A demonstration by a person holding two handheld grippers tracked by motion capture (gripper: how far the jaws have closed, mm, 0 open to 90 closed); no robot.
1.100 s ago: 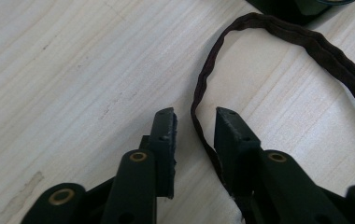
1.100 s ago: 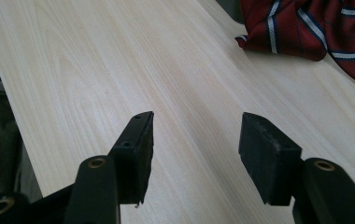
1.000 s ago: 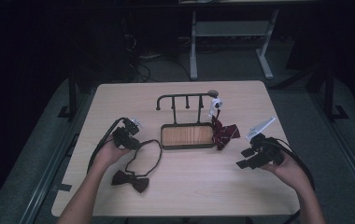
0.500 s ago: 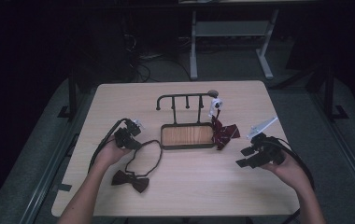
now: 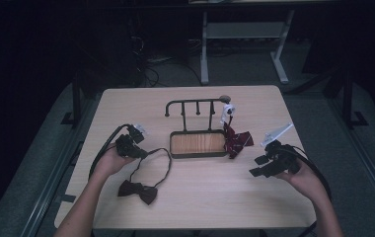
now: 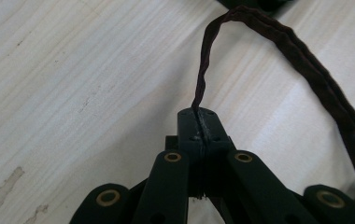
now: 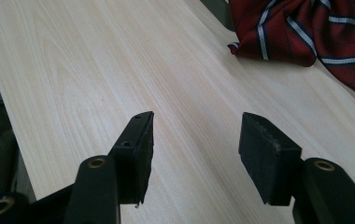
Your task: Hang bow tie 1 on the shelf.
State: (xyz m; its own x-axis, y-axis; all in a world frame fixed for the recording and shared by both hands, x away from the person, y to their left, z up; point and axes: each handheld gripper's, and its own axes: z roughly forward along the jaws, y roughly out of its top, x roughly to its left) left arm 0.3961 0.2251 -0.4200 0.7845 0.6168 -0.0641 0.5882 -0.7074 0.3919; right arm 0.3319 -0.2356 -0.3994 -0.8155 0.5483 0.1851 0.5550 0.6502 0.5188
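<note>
The left claw (image 6: 199, 122) has just squeezed shut on the thin dark bow-tie strap (image 6: 202, 70); the right claw (image 7: 195, 140) hangs open over the pale wooden counter (image 7: 96, 70).

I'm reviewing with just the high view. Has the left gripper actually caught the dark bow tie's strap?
Observer: Yes. The left gripper is shut on the thin dark strap, pinched between its pads.
Operator: And the right gripper?
Observer: The right gripper is open above bare wood of the pale wooden table.
Operator: What's the red cloth by the stand?
Observer: A dark red bow tie with white and blue stripes, lying on the table.
</note>
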